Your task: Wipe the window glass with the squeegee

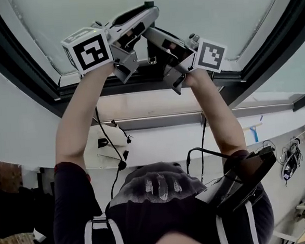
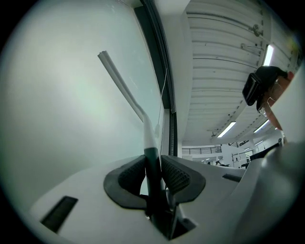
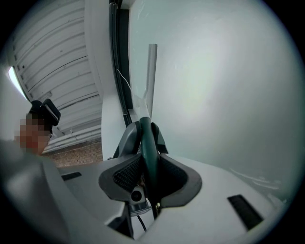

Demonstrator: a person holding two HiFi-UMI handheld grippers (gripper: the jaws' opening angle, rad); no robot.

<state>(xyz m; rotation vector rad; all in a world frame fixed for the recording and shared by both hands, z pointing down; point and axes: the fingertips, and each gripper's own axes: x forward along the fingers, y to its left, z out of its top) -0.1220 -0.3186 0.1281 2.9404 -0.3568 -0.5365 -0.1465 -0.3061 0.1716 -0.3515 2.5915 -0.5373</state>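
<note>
Mid-wipe, I judge. The left gripper (image 2: 153,175) and right gripper (image 3: 148,174) each have their fingers (image 2: 177,177) closed narrowly on the squeegee (image 2: 123,85) handle. Its blade, at 11 o'clock from the left fingers, seems to lie against the glass (image 2: 57,124). The next move calls for an even downward pull, both hands pressing alike.

No word, number, brand or sign can be read in any view. The only printed marks are black-and-white square code patterns on the left gripper's (image 2: 153,174) marker cube (image 1: 87,51) and the right gripper's (image 3: 147,174) marker cube (image 1: 210,55); they carry no letters or digits.
</note>
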